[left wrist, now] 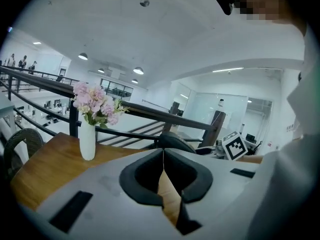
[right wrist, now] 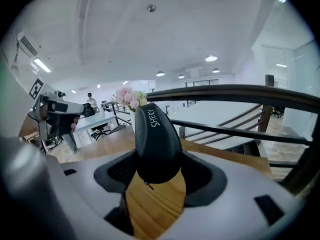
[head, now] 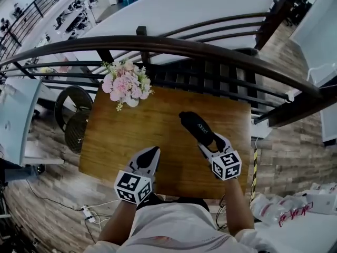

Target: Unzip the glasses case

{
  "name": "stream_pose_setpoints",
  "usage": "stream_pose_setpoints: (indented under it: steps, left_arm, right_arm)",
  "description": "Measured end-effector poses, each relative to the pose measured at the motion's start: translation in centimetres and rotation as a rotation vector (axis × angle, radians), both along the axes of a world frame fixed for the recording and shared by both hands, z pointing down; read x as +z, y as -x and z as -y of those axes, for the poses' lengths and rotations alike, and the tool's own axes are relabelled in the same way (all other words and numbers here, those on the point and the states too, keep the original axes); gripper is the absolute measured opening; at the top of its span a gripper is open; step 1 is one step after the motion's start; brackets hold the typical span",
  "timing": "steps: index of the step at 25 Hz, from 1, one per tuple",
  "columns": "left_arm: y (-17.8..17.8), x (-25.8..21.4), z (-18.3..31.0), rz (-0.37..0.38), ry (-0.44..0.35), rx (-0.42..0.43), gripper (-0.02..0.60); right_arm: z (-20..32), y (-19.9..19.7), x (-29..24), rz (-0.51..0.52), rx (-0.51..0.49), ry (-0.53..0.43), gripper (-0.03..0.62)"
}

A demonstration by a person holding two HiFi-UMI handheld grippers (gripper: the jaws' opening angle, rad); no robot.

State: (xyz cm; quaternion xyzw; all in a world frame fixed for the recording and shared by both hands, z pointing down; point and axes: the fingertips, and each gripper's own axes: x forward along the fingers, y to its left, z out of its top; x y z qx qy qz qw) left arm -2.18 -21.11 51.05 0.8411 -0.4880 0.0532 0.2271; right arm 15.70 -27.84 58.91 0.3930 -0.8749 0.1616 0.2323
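Both grippers were readying: the right gripper [head: 209, 144] pinched the black glasses case [head: 196, 126] by one end, while the left gripper [head: 150, 153], pressed together and empty, probably needed the zipper pull [right wrist: 148, 184] next.

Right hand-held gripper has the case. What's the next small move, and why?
Probably open the left hand-held gripper and bring it to what looks like the zipper pull at the near end of the glasses case. The right hand-held gripper clamps the case, while the left one is shut, empty and off to the side.

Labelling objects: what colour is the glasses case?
The glasses case is black with white lettering, clearest in the right gripper view.
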Motion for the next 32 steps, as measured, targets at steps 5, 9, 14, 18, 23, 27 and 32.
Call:
stream_pose_setpoints:
  steps: [5, 9, 14, 18, 23, 27, 32]
  left_arm:
    - [-0.7, -3.2, 0.6, -0.042, -0.103, 0.063, 0.015]
    - [-0.7, -4.8, -0.1, -0.091, -0.151, 0.104, 0.015]
    - [-1.2, -6.6, -0.8, -0.178, -0.19, 0.169, 0.017]
    - [-3.0, -8.2, -1.5, -0.302, -0.187, 0.308, 0.272]
    - [-4.3, -10.7, -1.9, -0.435, -0.179, 0.398, 0.325]
    - [-5.2, -12.8, -1.9, -0.512, -0.187, 0.444, 0.342]
    - [-5.7, -15.0, -1.6, -0.598, -0.211, 0.427, 0.362]
  right_arm:
    - [-1.8, -0.4, -7.8, 0.066, 0.066, -0.145, 0.33]
    - [-4.3, -0.1, -12.1, 0.092, 0.096, -0.231, 0.33]
    - [-6.3, 0.5, -14.5, 0.091, 0.109, -0.295, 0.33]
    - [-7.1, 1.3, -15.4, 0.097, 0.103, -0.316, 0.33]
    - [-8.2, 3.8, -17.6, 0.075, 0.029, -0.386, 0.33]
    - [-9.5, 6.5, -19.2, 0.037, -0.056, -0.45, 0.33]
    - [-11.0, 9.1, -20.1, 0.011, -0.151, -0.527, 0.33]
